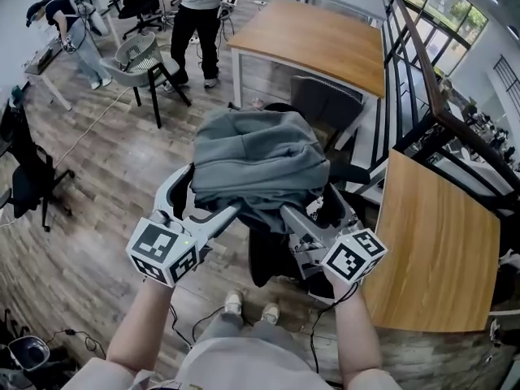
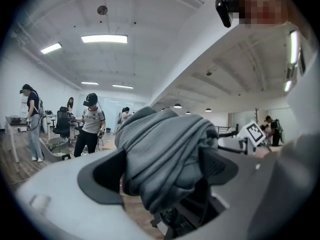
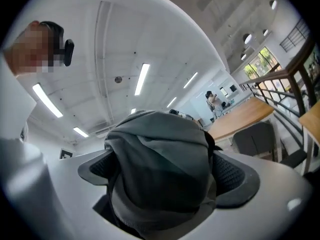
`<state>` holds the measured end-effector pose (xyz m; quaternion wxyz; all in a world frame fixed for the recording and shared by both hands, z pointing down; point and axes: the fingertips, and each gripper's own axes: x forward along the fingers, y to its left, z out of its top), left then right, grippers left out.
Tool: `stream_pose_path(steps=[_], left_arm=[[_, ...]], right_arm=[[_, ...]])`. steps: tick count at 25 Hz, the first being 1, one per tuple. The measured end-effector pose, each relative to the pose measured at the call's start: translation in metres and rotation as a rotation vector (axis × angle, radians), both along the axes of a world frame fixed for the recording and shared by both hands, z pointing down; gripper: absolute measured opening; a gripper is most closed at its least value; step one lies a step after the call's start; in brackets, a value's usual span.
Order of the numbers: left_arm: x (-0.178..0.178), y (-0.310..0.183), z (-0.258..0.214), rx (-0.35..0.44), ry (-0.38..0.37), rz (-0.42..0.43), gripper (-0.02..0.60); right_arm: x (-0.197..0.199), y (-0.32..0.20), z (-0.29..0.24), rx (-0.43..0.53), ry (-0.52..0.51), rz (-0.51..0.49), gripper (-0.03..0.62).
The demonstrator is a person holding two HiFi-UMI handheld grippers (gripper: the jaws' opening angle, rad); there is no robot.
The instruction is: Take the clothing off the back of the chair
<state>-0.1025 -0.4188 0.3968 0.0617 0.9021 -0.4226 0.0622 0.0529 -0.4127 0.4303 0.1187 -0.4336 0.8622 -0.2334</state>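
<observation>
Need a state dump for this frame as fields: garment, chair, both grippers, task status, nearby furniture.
garment: grey garment, bunched on top of the chair back
chair: black office chair, mostly covered, right in front of the person
left: left gripper open, jaws wide, garment's left side between them, not clamped
right: right gripper open, jaws wide, garment's right side between them, not clamped
status: garment not yet off the chair
nearby: wooden table to the right of the chair
</observation>
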Motion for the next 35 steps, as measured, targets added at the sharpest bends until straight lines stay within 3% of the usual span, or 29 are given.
stream_pose_path(steps=[5,10,14,17,20,24,26,29,35], left_arm=[[0.004,-0.005,0.006,-0.032,0.055,0.047,0.46],[0.003,-0.011,0.01,-0.058,0.118,0.065,0.445],[0.003,-0.013,0.013,-0.079,0.156,0.074,0.404],[0.004,-0.016,0.013,-0.084,0.161,0.073,0.378],[0.008,-0.016,0.012,-0.076,0.148,0.075,0.339],[0.011,-0.012,0.008,-0.034,0.087,0.068,0.288],[0.011,-0.009,0.003,0.001,0.056,0.063,0.242],[0.013,-0.005,-0.012,0.037,0.068,0.061,0.183],[0.021,0.005,-0.06,0.119,0.11,0.101,0.161]], right_arm=[[-0.029,-0.008,0.028,-0.067,-0.055,-0.103,0.6],[-0.04,-0.018,0.036,-0.096,-0.111,-0.115,0.57],[-0.043,-0.021,0.041,-0.113,-0.138,-0.113,0.486],[-0.043,-0.023,0.037,-0.106,-0.133,-0.102,0.363],[-0.04,-0.02,0.033,-0.09,-0.119,-0.096,0.241],[-0.039,-0.015,0.026,-0.041,-0.049,-0.11,0.144],[-0.04,-0.013,0.02,-0.01,0.005,-0.113,0.133],[-0.041,-0.01,0.004,0.046,0.054,-0.113,0.127],[-0.034,-0.002,-0.052,0.158,0.063,-0.08,0.124]])
